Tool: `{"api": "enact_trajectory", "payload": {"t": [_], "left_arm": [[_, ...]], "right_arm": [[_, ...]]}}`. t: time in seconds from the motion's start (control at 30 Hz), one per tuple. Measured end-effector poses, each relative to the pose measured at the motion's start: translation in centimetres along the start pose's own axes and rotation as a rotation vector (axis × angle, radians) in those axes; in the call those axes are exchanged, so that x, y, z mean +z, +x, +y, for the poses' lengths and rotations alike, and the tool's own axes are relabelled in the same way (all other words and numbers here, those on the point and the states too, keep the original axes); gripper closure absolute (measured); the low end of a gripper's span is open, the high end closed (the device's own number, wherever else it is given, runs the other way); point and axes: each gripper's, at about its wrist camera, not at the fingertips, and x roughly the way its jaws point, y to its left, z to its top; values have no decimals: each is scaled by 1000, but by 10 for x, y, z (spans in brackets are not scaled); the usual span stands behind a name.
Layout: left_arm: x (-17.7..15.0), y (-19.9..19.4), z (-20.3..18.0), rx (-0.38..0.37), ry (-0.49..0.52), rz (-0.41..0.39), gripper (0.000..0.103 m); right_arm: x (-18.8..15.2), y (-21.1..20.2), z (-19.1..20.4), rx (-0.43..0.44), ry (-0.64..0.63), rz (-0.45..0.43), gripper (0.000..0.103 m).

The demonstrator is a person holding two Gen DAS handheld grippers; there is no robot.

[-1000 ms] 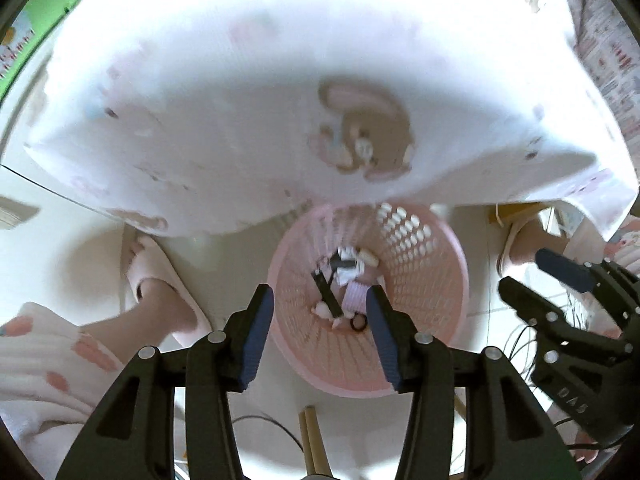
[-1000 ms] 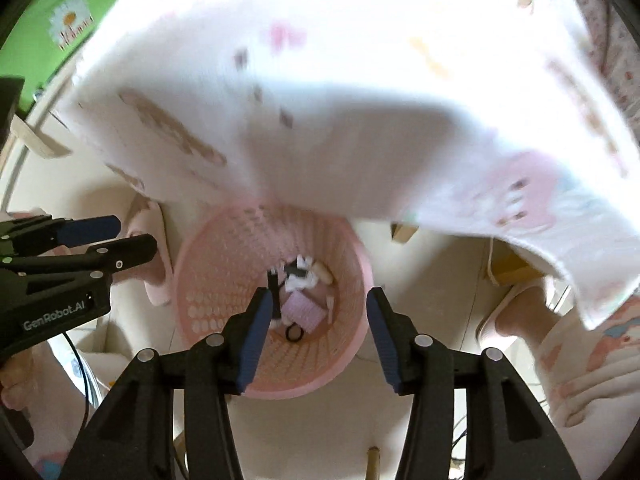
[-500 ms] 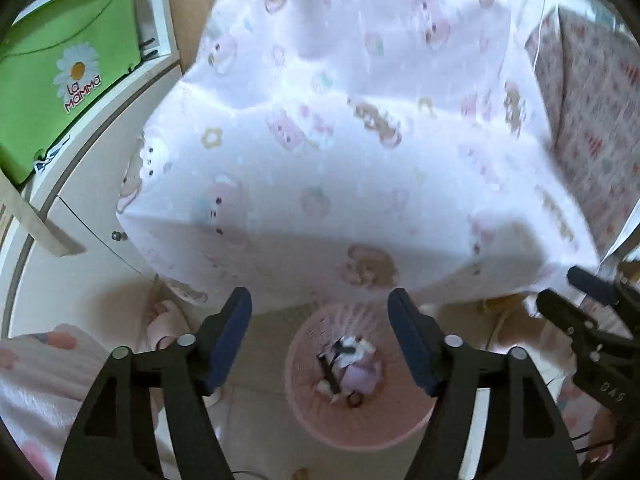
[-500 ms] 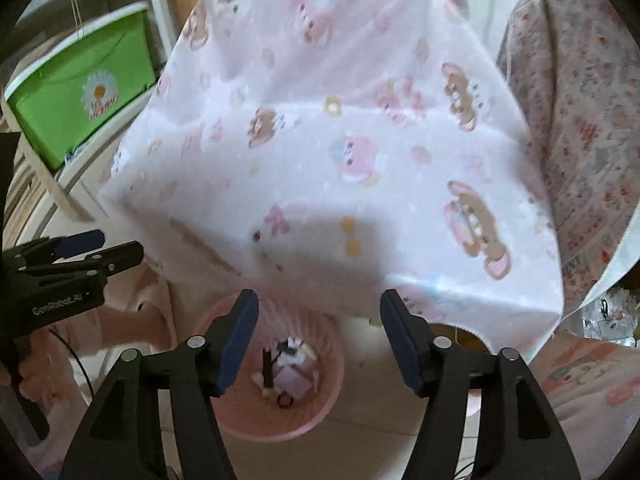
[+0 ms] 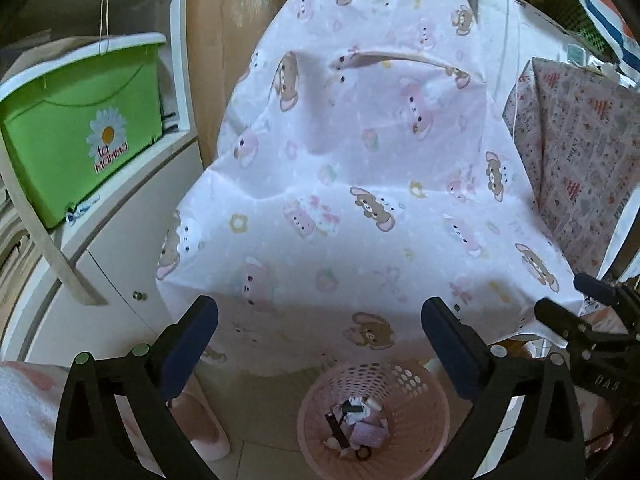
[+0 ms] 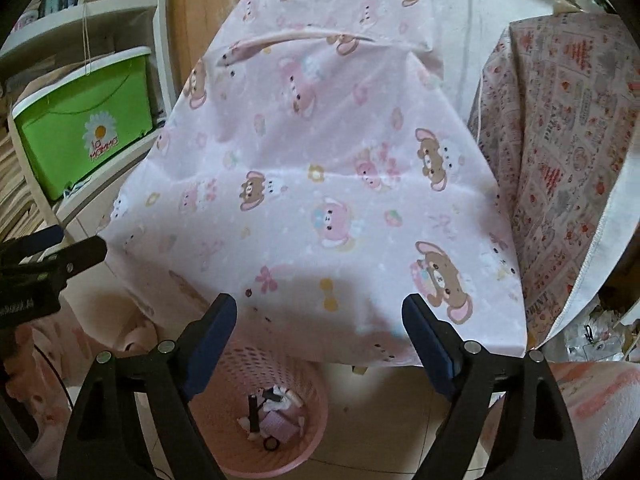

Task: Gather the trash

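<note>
A pink perforated waste basket (image 5: 424, 408) stands on the floor below the table edge; it also shows in the right wrist view (image 6: 308, 396). Inside lie bits of trash (image 5: 356, 428): a black stick, white scraps, a lilac piece and a black ring (image 6: 272, 424). My left gripper (image 5: 320, 344) is open and empty, held well above the basket. My right gripper (image 6: 320, 332) is open and empty too, above the basket. Each gripper shows at the edge of the other's view.
A table draped with a pink bear-print cloth (image 5: 360, 184) fills the middle of both views. A green storage box (image 5: 80, 136) sits on white shelving at the left. A patterned cloth (image 6: 560, 140) hangs at the right. Pink slippers (image 5: 204, 420) are on the floor.
Both grippers have risen and pulled back from just over the basket, and their jaws have opened wider. The basket now looks small and low in both views.
</note>
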Motion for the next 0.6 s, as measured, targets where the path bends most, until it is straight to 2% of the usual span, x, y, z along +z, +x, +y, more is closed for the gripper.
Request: {"api": "enact_trajectory", "payload": {"t": [0.3,0.43,0.6], "left_arm": [[-6,3,0,14,-26,2,1],[-8,4,0,-5,-10,16,1],[-11,3,-3,12,3,4,1]], "right_arm": [[-4,-2,-5,-15,23,-16,13],[-5,-2,-4,-16,19,-16,13],[-6,-2,-4,-11,22,-18,13]]}}
